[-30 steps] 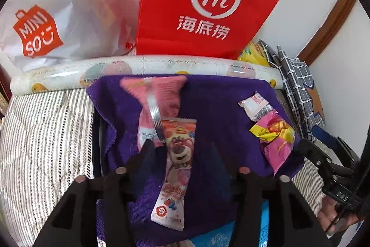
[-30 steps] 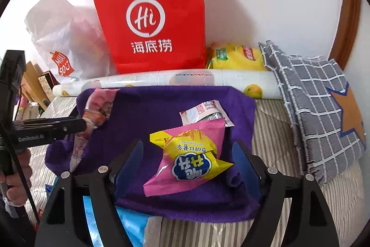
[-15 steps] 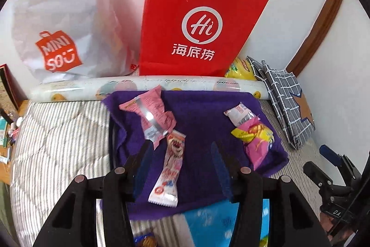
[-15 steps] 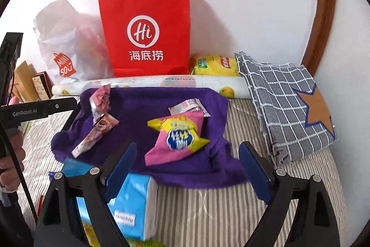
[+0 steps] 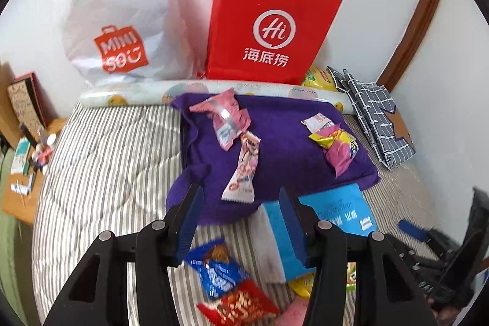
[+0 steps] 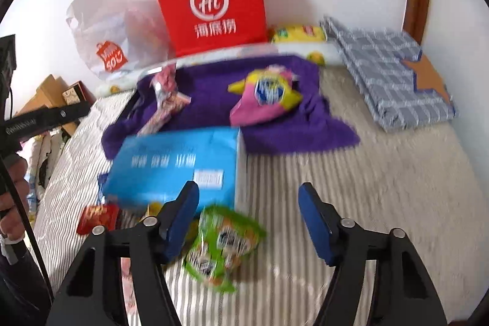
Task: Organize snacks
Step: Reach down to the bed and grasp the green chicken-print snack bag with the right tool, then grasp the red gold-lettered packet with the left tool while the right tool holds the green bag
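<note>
A purple towel [image 5: 284, 142] lies on the striped bed. On it are a pink packet [image 5: 226, 118], a long bear-print bar [image 5: 244, 170], a small white packet [image 5: 318, 122] and a pink-and-yellow bag [image 5: 339, 145], which also shows in the right wrist view [image 6: 266, 100]. My left gripper [image 5: 241, 222] is open and empty, above the towel's near edge. Below it lie a blue packet [image 5: 218, 271] and a red packet [image 5: 241, 304]. My right gripper [image 6: 249, 222] is open and empty, above a green packet [image 6: 224, 246] beside the blue box [image 6: 177, 167].
A red paper bag [image 5: 269, 32] and a white Miniso bag [image 5: 122, 20] stand against the wall behind a rolled mat [image 5: 137, 90]. A folded checked cloth [image 6: 394, 72] lies at the right. A side table with clutter [image 5: 24, 148] is at the left.
Both grippers have drawn back and up from the towel, leaving the snacks on it. The blue box and loose packets on the near bed have come into view.
</note>
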A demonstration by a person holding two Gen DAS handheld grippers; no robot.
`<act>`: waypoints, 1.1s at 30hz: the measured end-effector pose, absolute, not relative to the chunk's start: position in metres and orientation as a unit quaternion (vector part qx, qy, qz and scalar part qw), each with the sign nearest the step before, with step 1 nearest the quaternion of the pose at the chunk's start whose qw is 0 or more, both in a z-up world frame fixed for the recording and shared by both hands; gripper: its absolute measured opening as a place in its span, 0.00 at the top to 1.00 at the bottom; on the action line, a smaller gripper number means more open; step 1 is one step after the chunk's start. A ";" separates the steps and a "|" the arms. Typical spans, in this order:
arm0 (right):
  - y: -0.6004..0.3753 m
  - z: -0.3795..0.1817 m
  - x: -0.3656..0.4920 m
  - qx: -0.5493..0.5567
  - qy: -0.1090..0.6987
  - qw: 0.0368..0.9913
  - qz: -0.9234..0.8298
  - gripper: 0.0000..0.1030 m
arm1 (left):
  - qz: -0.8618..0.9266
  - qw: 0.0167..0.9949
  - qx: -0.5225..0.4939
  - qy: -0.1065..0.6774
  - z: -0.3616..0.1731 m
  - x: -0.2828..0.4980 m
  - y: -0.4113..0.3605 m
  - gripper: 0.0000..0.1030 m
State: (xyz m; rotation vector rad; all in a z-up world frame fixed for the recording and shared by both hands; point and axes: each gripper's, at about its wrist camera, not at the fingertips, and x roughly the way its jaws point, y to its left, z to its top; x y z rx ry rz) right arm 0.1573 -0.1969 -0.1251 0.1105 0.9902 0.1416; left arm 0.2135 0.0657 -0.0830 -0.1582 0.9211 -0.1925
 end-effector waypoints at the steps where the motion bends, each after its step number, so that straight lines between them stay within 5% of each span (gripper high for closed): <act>1: -0.196 -0.130 0.154 0.057 0.480 0.873 0.067 0.44 | -0.094 0.886 -0.080 0.446 -0.084 0.210 0.067 0.52; 15: -0.171 -0.168 0.146 0.048 0.514 0.853 0.073 0.45 | -0.084 0.879 -0.086 0.461 -0.097 0.179 0.085 0.48; 20: -0.177 -0.160 0.137 0.057 0.496 0.862 0.084 0.64 | -0.069 0.870 -0.087 0.481 -0.115 0.171 0.088 0.47; 33: -0.218 -0.142 0.118 0.068 0.467 0.878 0.073 0.65 | -0.069 0.834 -0.109 0.536 -0.165 0.151 0.071 0.47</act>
